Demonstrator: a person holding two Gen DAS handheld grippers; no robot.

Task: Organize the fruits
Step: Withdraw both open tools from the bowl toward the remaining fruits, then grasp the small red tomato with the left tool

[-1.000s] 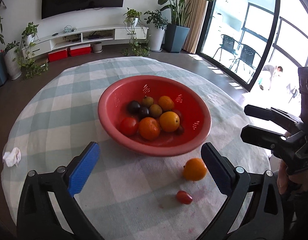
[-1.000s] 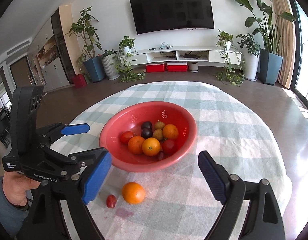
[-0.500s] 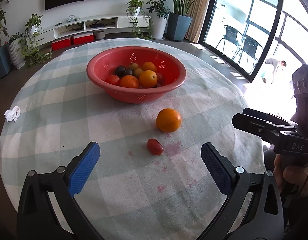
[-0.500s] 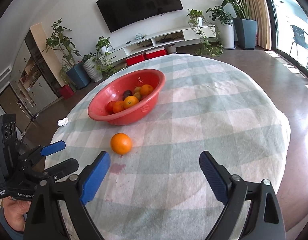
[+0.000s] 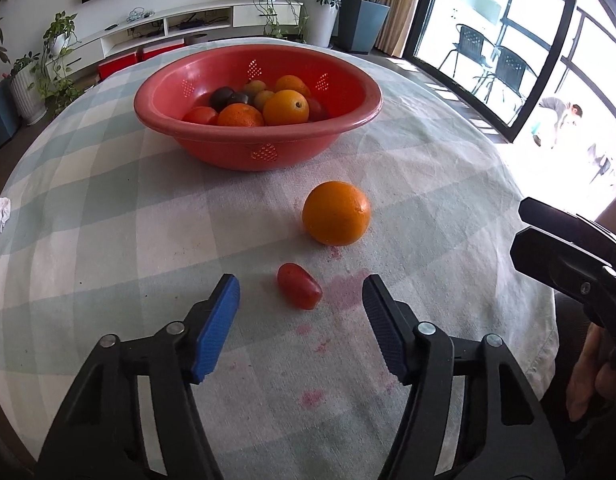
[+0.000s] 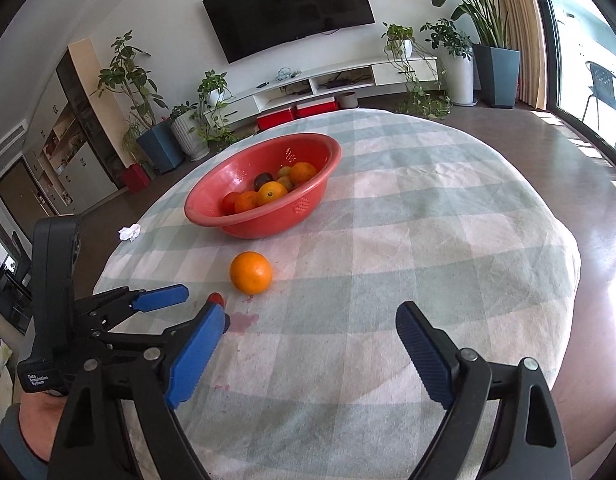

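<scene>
**Left claw narrowed around a small tomato**

The left wrist view showed the whole oblong red tomato [image 5: 299, 291]; the right view showed only its tip. The left claw [image 5: 300, 320] had just been closing, pads not touching it. The right claw [image 6: 308, 356] gaped, released. A glossy orange [image 5: 335, 213] lay near the red colander [image 5: 264, 152]. A label read "Data Acquisition System".

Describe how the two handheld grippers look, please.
Both are black plastic frames with silver rivets and blue ribbed pads. The left gripper has white lettering on its body, seen in the right wrist view. The right gripper matches it. A grey-blue sleeve shows.
</scene>
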